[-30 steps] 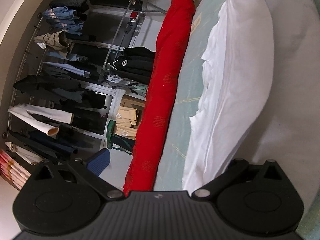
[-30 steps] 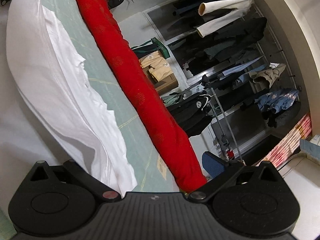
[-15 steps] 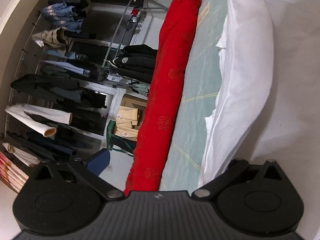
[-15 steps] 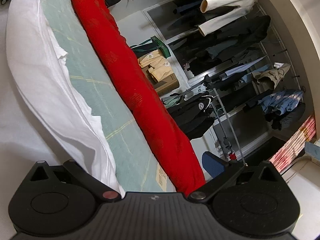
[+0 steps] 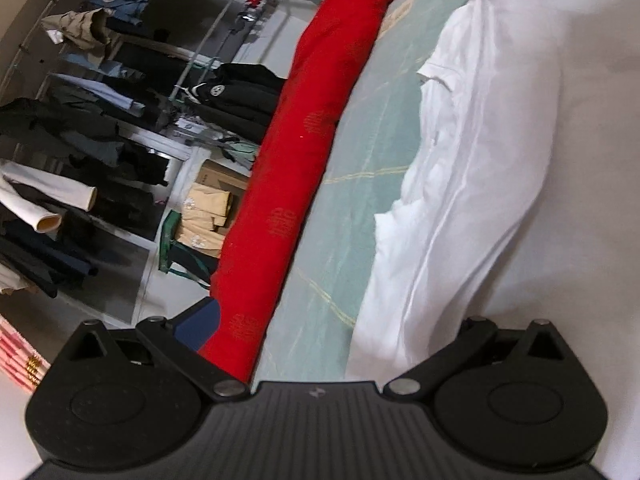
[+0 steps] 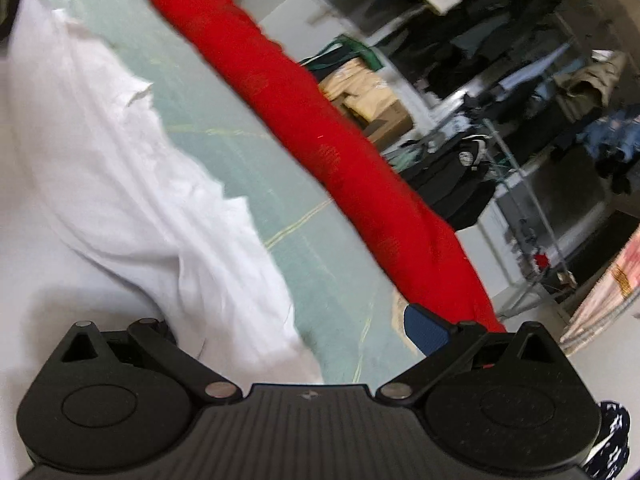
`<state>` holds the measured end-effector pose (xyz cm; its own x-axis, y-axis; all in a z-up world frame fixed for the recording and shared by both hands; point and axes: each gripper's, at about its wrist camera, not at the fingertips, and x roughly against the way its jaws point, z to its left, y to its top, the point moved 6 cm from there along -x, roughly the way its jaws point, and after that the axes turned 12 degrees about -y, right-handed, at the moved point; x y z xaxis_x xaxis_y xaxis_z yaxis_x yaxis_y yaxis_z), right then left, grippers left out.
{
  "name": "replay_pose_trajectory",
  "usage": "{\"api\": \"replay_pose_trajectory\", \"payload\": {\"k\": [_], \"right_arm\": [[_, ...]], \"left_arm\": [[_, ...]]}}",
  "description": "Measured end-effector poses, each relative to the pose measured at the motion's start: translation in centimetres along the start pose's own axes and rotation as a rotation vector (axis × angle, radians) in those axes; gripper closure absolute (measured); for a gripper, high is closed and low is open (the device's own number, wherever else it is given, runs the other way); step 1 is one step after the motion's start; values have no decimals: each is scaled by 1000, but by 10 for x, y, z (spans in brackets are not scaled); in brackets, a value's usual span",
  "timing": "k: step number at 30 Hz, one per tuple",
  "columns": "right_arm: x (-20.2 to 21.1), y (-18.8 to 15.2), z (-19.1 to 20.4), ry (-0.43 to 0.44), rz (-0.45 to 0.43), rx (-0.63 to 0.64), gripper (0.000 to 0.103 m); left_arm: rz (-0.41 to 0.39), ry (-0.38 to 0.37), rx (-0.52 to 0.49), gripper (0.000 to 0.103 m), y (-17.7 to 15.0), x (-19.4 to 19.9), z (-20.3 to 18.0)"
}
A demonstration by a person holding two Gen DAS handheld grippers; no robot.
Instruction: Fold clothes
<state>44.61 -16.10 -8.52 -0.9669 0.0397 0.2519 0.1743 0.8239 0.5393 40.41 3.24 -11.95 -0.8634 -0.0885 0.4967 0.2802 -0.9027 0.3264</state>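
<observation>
Broadly, the bed (image 5: 344, 208) with its pale green sheet fills the middle of both wrist views, and everything else can be placed against it. Along its far edge lies a long red bolster (image 5: 296, 152), and beyond that stand open racks of hanging clothes (image 5: 80, 120) with a cardboard box (image 5: 216, 176) on the floor. On the near side of the bed, well apart from the bolster, lies the white garment (image 5: 472, 184), spread lengthways with its ragged, wavy edge facing the bolster; in the right wrist view it (image 6: 132, 184) reaches down to just in front of the tool. It looks thin, light and limp, so I judge it will sag and slip out of shape unless it is held taut at two points; the sensible holds are the corners or the hem at each end of that wavy edge, with several layers pinched together. The left gripper (image 5: 316, 344) sits at the garment's near end, a blue pad (image 5: 200, 326) showing on one side; the right gripper (image 6: 308, 344) shows a blue pad (image 6: 426, 330) too. Both sets of jaws appear spread wide with nothing between them, though the opposite fingers are hidden.
</observation>
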Motion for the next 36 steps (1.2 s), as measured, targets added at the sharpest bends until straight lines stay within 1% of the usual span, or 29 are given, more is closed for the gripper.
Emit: {"api": "replay_pose_trajectory", "payload": {"k": [3, 5, 7, 11, 13, 15, 19, 22, 25, 26, 27, 28, 31, 32, 34, 35, 36], "right_arm": [[15, -7, -4, 37, 6, 23, 0], [21, -10, -9, 45, 6, 19, 0], [21, -11, -17, 30, 9, -7, 0], [5, -5, -32, 33, 17, -89, 0], [-7, -1, -37, 33, 25, -125, 0], [-22, 0, -42, 47, 38, -170, 0], [-46, 0, -50, 67, 64, -257, 0], [-56, -3, -56, 70, 80, -311, 0], [-51, -6, -68, 69, 70, -372, 0], [-47, -8, -72, 77, 72, -397, 0], [-42, -9, -73, 114, 74, -425, 0], [-36, -11, -70, 185, 75, -457, 0], [-15, -16, -61, 401, 80, -552, 0], [-8, -18, -59, 473, 81, -583, 0], [2, -25, -49, 597, 108, -644, 0], [6, -30, -43, 634, 130, -663, 0], [8, -37, -37, 658, 156, -675, 0]], "left_arm": [[-1, -19, -7, 1, -6, 10, 2], [-9, -35, 37, 1, -7, 11, 12], [-15, -50, 101, 1, -7, 11, 23], [-33, -58, 189, 0, -1, -2, 48], [-33, -68, 209, 0, 2, -14, 57], [-24, -71, 228, 0, 3, -25, 61], [4, -53, 291, 1, -3, -43, 70], [0, -48, 330, 1, -9, -41, 74], [-17, -56, 352, 1, -13, -27, 75], [-28, -70, 362, 1, -14, -20, 74], [-47, -106, 377, 1, -14, -12, 71], [-65, -156, 402, 1, -14, -4, 66], [-123, -375, 528, 1, -18, 17, 46], [-128, -440, 570, 1, -20, 20, 39], [-108, -537, 645, 1, -30, 22, 25], [-94, -573, 688, 1, -37, 23, 19], [-75, -587, 740, 1, -49, 24, 14]]}}
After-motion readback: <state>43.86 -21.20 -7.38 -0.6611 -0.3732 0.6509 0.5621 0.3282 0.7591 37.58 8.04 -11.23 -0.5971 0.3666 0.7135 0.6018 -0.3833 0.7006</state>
